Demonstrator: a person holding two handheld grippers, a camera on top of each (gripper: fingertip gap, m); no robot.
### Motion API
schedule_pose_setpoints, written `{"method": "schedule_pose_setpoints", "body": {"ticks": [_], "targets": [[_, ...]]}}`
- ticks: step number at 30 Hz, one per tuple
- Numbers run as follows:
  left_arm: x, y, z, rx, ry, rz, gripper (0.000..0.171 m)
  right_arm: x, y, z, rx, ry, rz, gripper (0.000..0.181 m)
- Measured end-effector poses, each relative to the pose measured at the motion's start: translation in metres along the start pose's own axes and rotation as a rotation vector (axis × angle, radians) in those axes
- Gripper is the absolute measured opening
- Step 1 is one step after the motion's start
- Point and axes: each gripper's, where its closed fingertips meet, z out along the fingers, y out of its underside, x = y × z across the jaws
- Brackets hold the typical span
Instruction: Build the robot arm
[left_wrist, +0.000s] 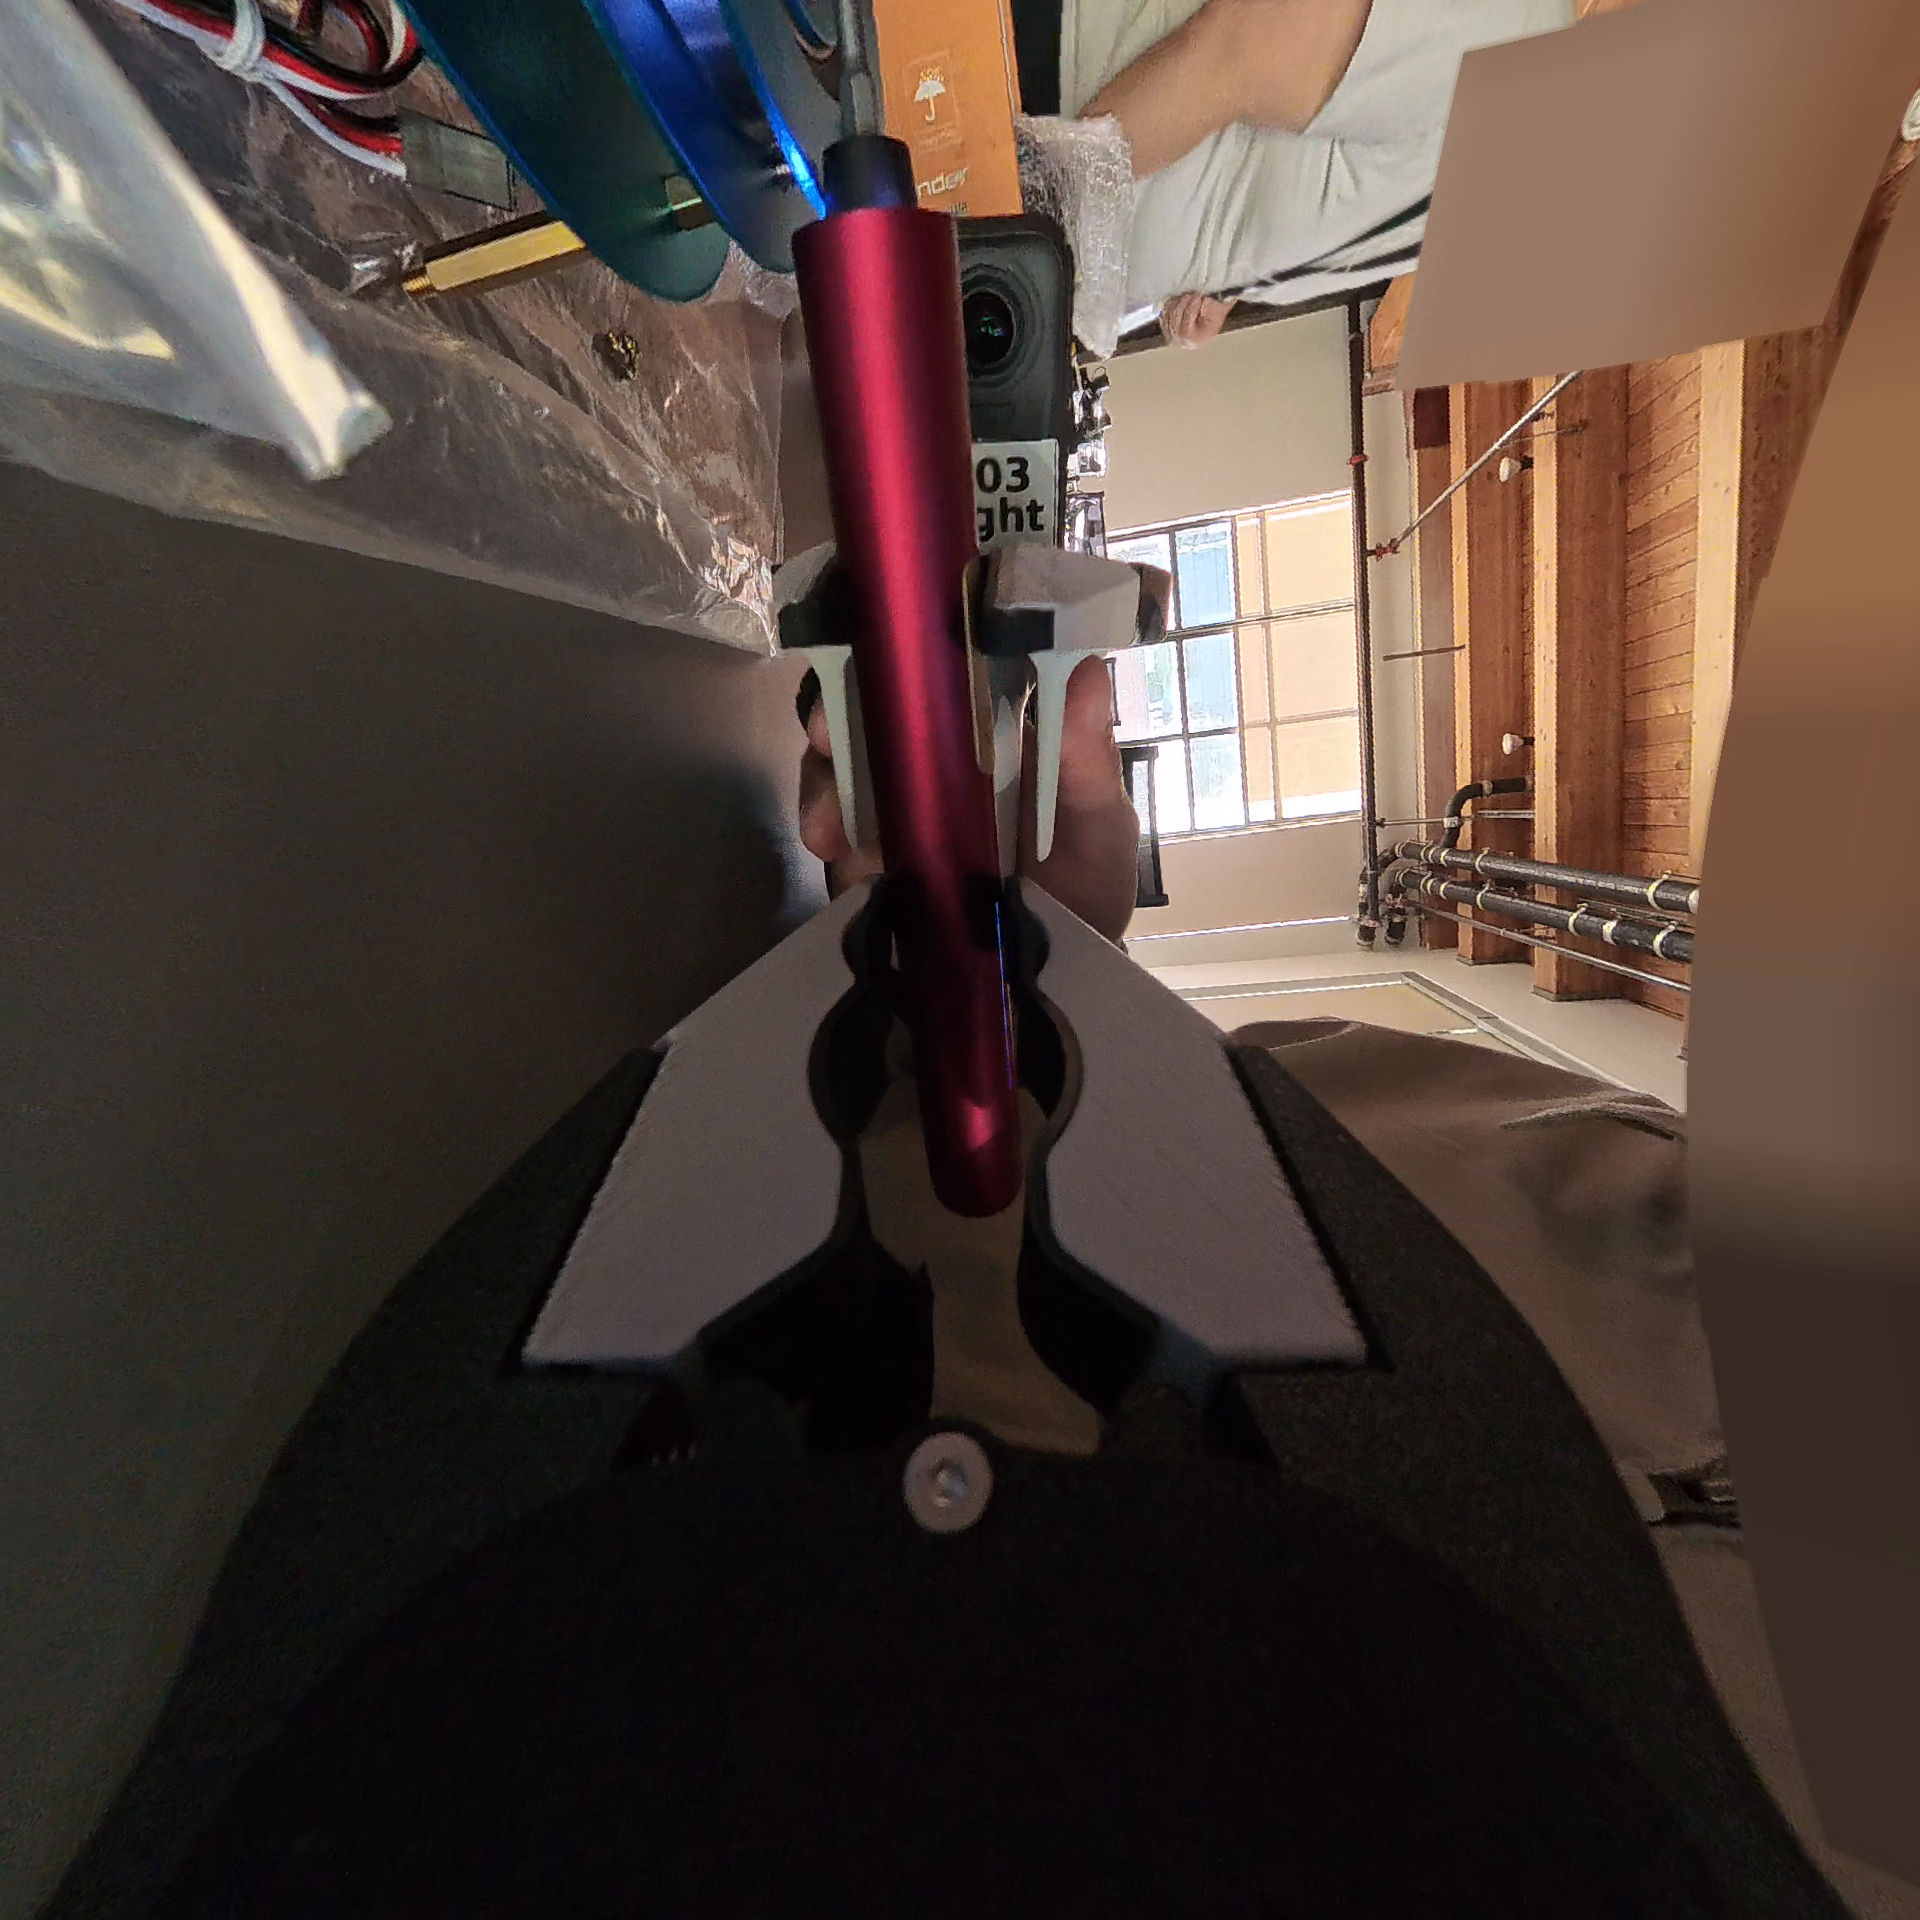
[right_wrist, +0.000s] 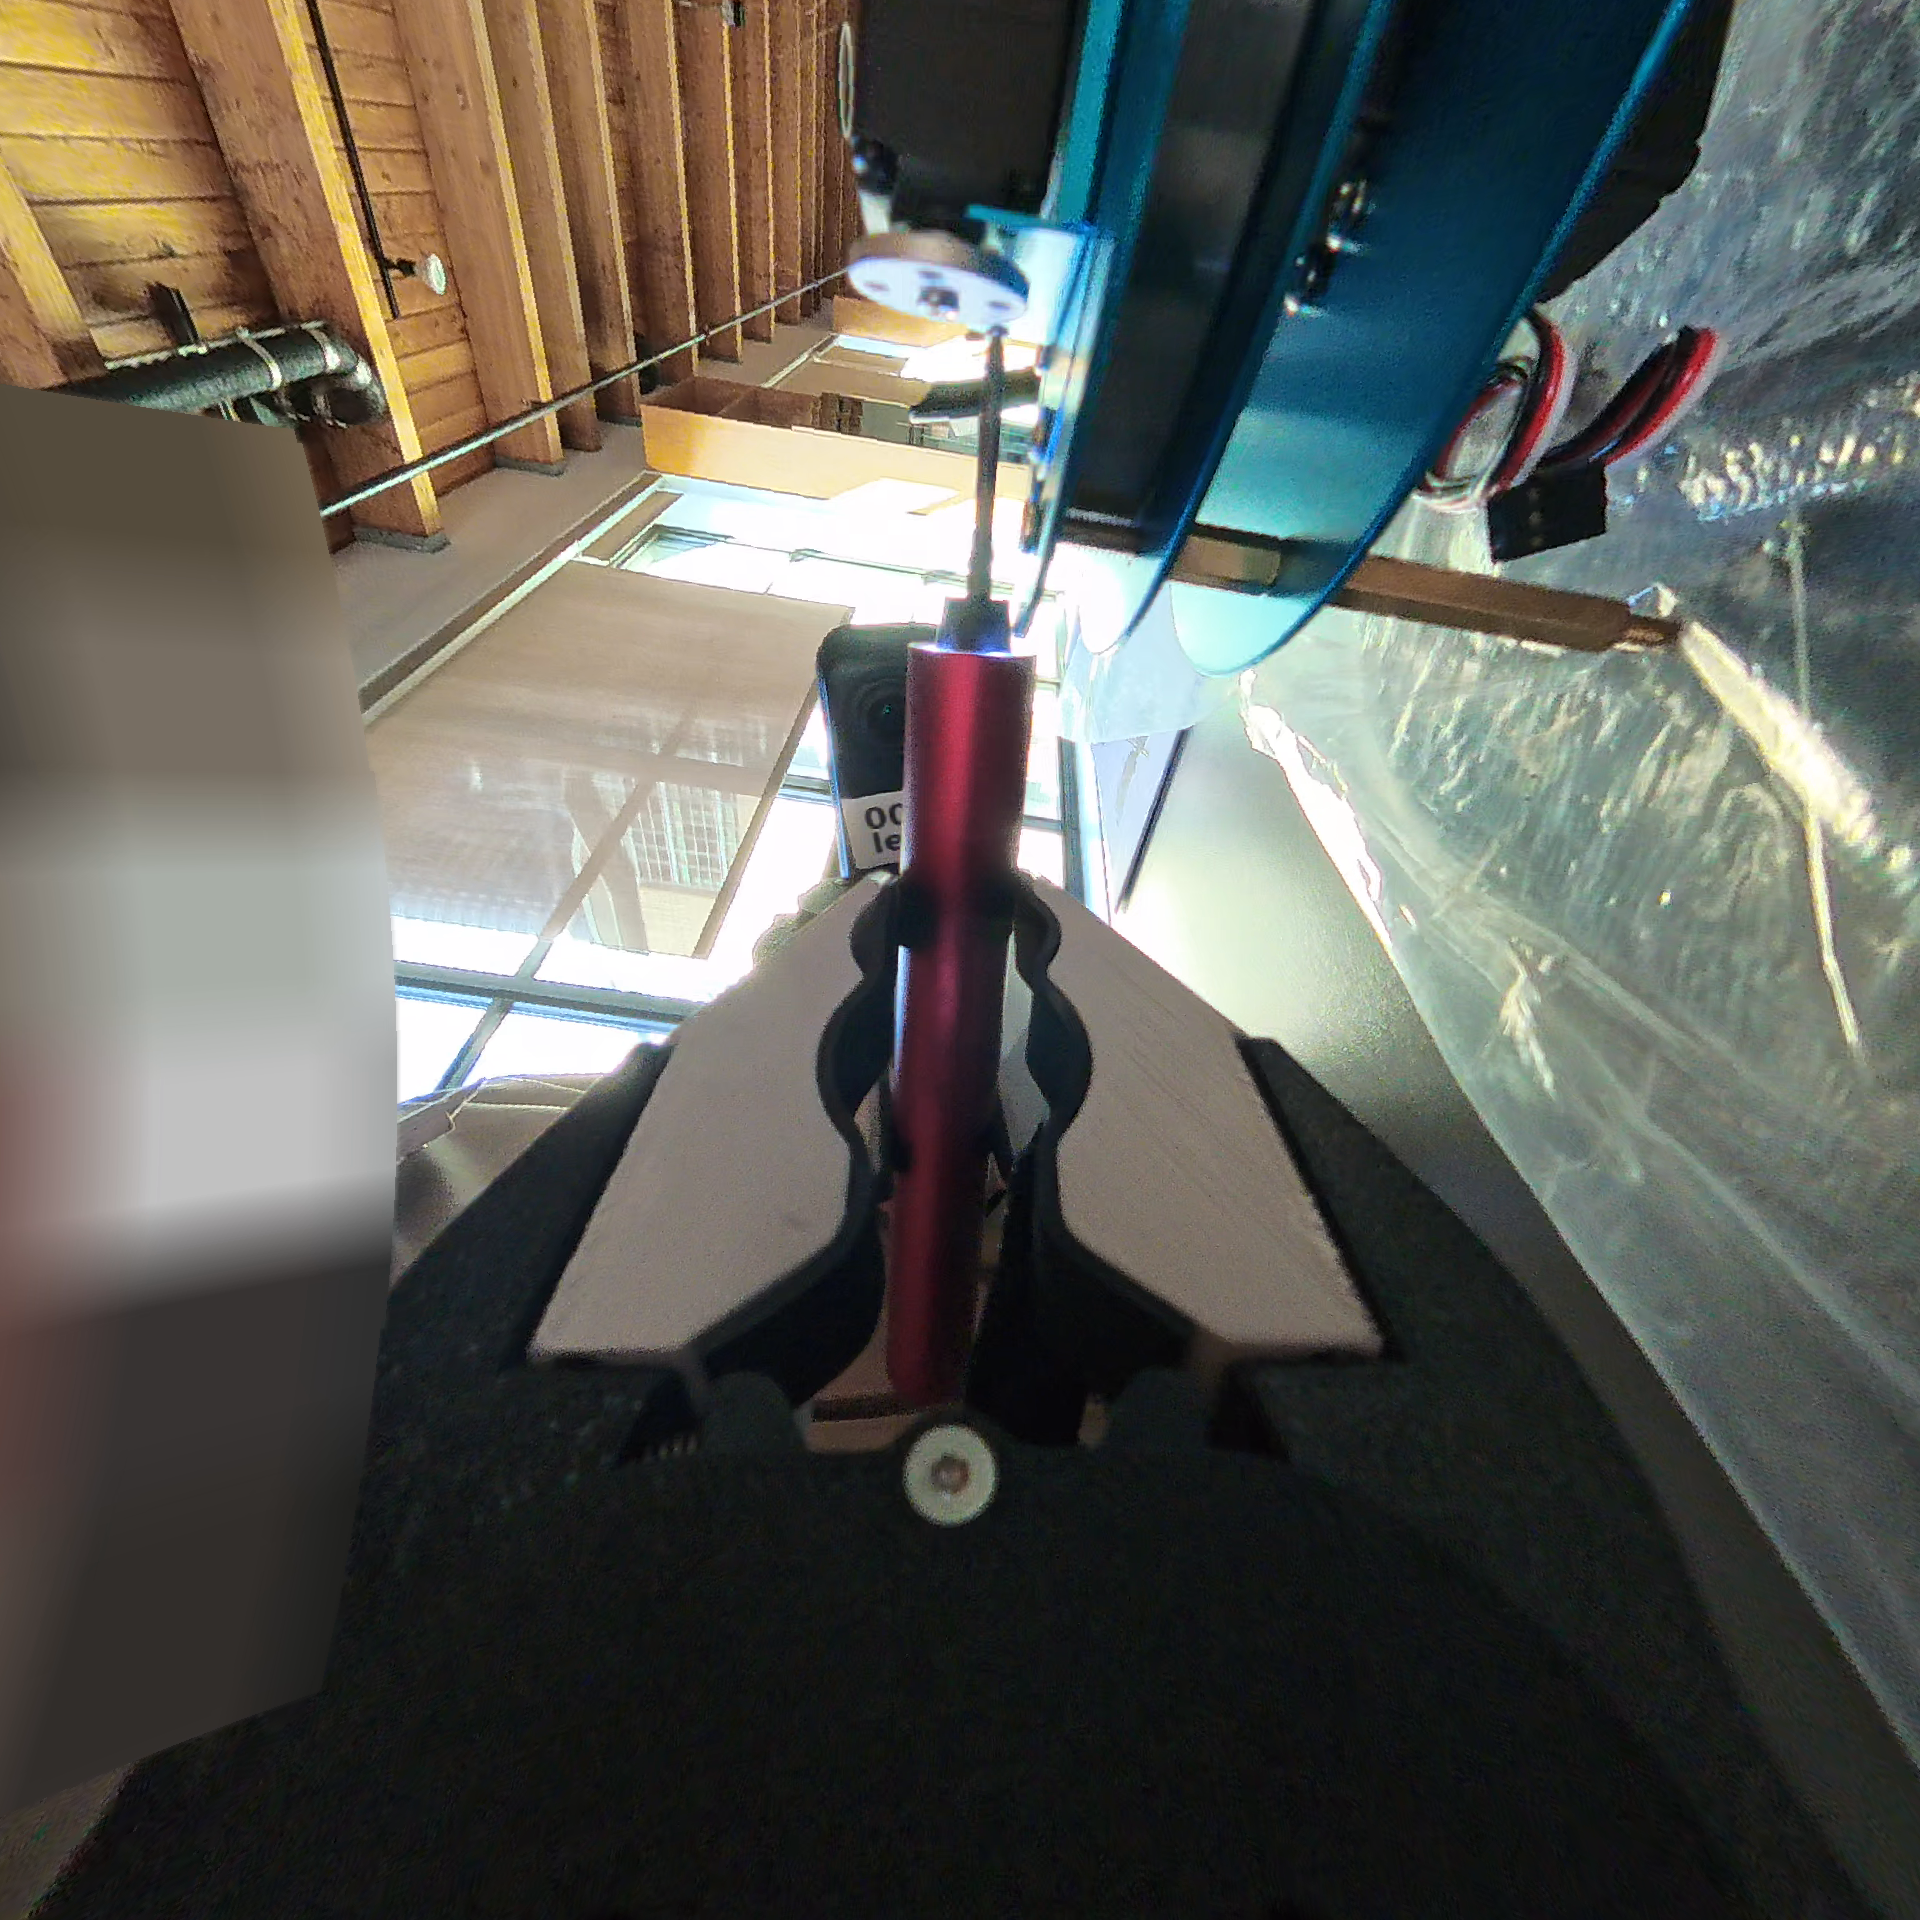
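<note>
A red screwdriver (left_wrist: 914, 644) with a black collar and thin metal bit is held by both grippers. My left gripper (left_wrist: 945, 909) is shut on the lower part of its handle. The right gripper (left_wrist: 940, 618) shows farther up the same handle, clamped around it, with a hand behind. In the right wrist view my right gripper (right_wrist: 951, 909) is shut on the red screwdriver (right_wrist: 961, 790). Its bit reaches a round white hub (right_wrist: 935, 275) beside blue acrylic plates (right_wrist: 1299, 312). The left gripper's camera (right_wrist: 868, 727) shows just behind the handle.
Blue plates (left_wrist: 623, 135) with a brass standoff (left_wrist: 499, 255) and red, white and black wires (left_wrist: 301, 52) lie on crinkled clear plastic (left_wrist: 582, 457). An orange box (left_wrist: 945, 94) and a person in a light shirt (left_wrist: 1247, 135) are beyond. A black connector (right_wrist: 1548, 514) hangs from wires. Tip to tip, the grippers are about 5 centimetres apart.
</note>
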Motion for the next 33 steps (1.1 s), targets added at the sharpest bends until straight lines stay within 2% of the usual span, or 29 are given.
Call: {"method": "schedule_pose_setpoints", "body": {"ticks": [10, 12, 14, 17, 20, 22, 25, 27, 29, 33], "targets": [[-0.003, 0.001, -0.006, -0.045, -0.025, 0.085, 0.020, 0.001, 0.000, 0.002, 0.025, 0.015, 0.062, 0.018], [-0.006, 0.003, -0.019, -0.051, -0.098, 0.138, 0.029, 0.000, -0.001, 0.001, 0.035, 0.010, 0.076, 0.018], [-0.003, -0.004, -0.039, -0.039, -0.204, 0.270, 0.033, -0.002, -0.004, -0.002, 0.050, -0.005, 0.091, 0.018], [0.023, -0.037, -0.062, -0.058, -0.308, 0.559, 0.034, -0.004, -0.003, -0.004, 0.037, -0.005, 0.083, 0.018], [0.054, -0.102, -0.072, -0.049, -0.383, 0.853, 0.035, -0.009, 0.004, -0.002, 0.012, -0.058, 0.122, 0.018], [0.062, -0.142, -0.065, -0.079, -0.414, 1.041, 0.037, -0.007, 0.010, 0.000, 0.004, -0.047, 0.124, 0.018], [0.049, -0.165, -0.034, -0.238, -0.376, 1.206, 0.040, -0.004, 0.013, 0.002, -0.008, -0.032, 0.114, 0.018], [0.031, -0.173, -0.012, -0.315, -0.328, 1.221, 0.045, -0.005, 0.011, 0.003, -0.007, -0.034, 0.108, 0.018], [0.013, -0.180, 0.005, -0.350, -0.288, 1.122, 0.048, -0.004, 0.009, 0.003, -0.008, -0.024, 0.101, 0.018], [-0.003, -0.177, 0.017, -0.370, -0.159, 1.016, 0.045, -0.004, 0.003, 0.001, 0.001, -0.019, 0.090, 0.018]]}}
